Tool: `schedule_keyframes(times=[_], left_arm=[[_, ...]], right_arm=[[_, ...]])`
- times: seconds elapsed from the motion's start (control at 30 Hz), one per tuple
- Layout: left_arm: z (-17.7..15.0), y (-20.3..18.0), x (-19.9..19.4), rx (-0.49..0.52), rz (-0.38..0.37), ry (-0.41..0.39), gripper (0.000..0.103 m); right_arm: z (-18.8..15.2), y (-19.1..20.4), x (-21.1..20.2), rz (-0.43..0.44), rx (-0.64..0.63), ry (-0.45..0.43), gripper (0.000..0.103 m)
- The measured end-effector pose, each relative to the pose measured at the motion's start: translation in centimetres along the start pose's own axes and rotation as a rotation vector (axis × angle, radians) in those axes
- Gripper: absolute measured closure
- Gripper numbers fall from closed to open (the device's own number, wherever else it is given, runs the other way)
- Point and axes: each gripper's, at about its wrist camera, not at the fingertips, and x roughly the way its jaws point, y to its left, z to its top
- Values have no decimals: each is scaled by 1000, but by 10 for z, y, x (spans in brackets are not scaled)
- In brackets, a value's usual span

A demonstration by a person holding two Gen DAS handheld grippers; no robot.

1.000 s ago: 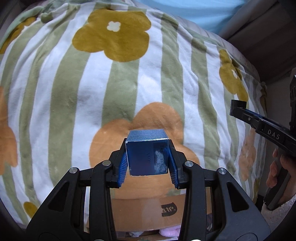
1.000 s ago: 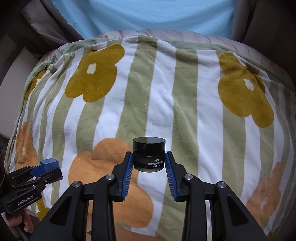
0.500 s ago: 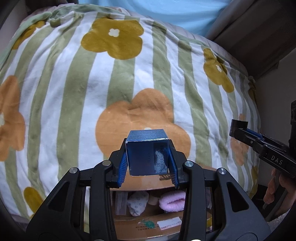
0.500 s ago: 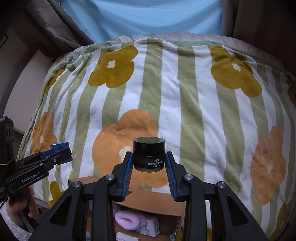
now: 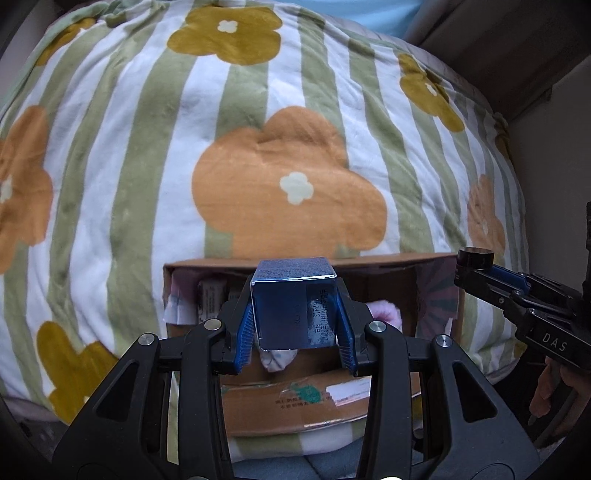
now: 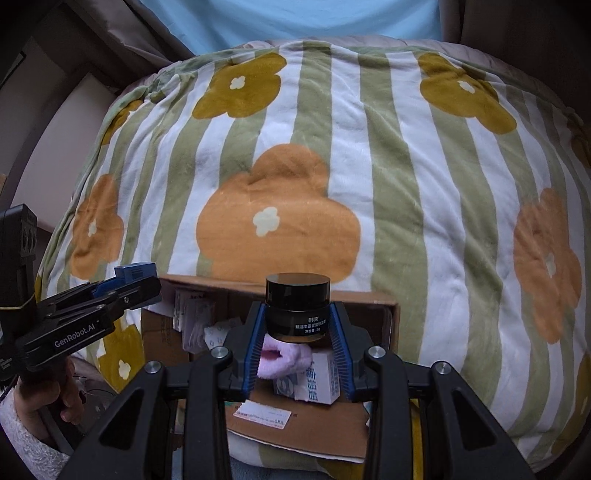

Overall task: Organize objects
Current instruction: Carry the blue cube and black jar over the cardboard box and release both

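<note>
My left gripper (image 5: 293, 332) is shut on a small blue box (image 5: 293, 306) and holds it above an open cardboard box (image 5: 369, 260) that sits on a flowered blanket. My right gripper (image 6: 297, 332) is shut on a small black jar (image 6: 297, 310) with a white label, also above the cardboard box (image 6: 391, 314). The right gripper with the jar (image 5: 474, 256) shows at the right of the left wrist view. The left gripper with the blue box (image 6: 135, 271) shows at the left of the right wrist view.
The cardboard box holds a pink fluffy item (image 6: 284, 358), a white carton (image 6: 317, 380), paper packets (image 6: 195, 317) and a patterned cloth (image 5: 279, 360). The striped flower blanket (image 6: 332, 166) covers the bed behind. A blue sheet (image 6: 295, 18) lies at the far end.
Both grippers have pulled back toward the near edge of the bed with their loads. The open cardboard box has come fully into view under them.
</note>
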Motion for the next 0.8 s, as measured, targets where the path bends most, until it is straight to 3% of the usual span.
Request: schedule_keyframes(times=[0.37,0.73,0.8], left_arm=[[-60,20,44,33,25,109,69],[-69,17,47,91,42,128,68],[-70,16,45,87,46,120,60]], right_arm=[[-62,-9,47,-70,-22,109,71],[-72,-10,50,-55,3,109,71],[-71,-8,53,-49,13,114,70]])
